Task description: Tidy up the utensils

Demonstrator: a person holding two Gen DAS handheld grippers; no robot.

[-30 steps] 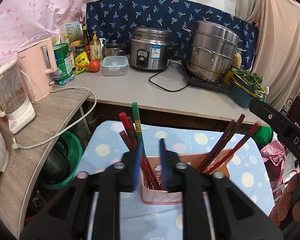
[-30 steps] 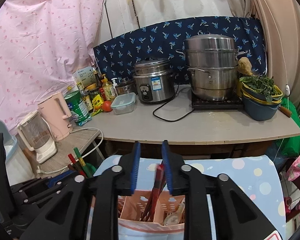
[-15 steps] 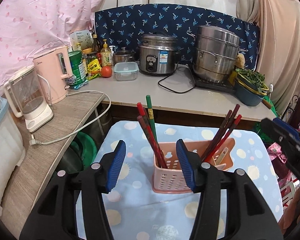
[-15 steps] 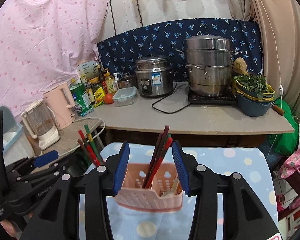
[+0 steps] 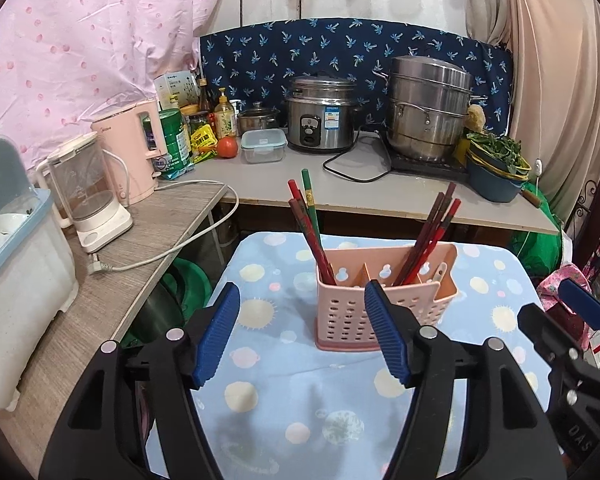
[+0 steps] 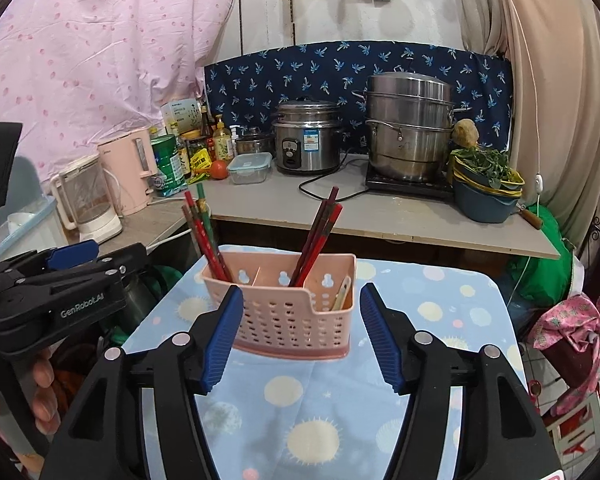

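A pink perforated utensil basket (image 5: pixel 384 304) (image 6: pixel 284 312) stands on the blue dotted tablecloth (image 5: pixel 340 420). Red and green chopsticks (image 5: pixel 310 228) (image 6: pixel 202 232) lean in its left compartment; dark red chopsticks (image 5: pixel 432 236) (image 6: pixel 318 236) lean in another, and a pale spoon (image 6: pixel 342 292) lies in the right one. My left gripper (image 5: pixel 302 332) hangs short of the basket, its jaws opening, with nothing between them. My right gripper (image 6: pixel 300 330) is likewise back from the basket, jaws opening and empty. Each gripper shows at the edge of the other's view.
Behind the small table runs a grey counter (image 5: pixel 380 196) with a rice cooker (image 5: pixel 320 116), steamer pot (image 5: pixel 428 112), vegetable bowls (image 5: pixel 496 168), bottles and a tomato. A side shelf on the left holds a pink kettle (image 5: pixel 128 152), a blender jug (image 5: pixel 88 200) and a dish bin (image 5: pixel 16 248).
Both grippers have drawn back from the basket and their jaws have widened. The chopsticks they were over now stand free in the basket.
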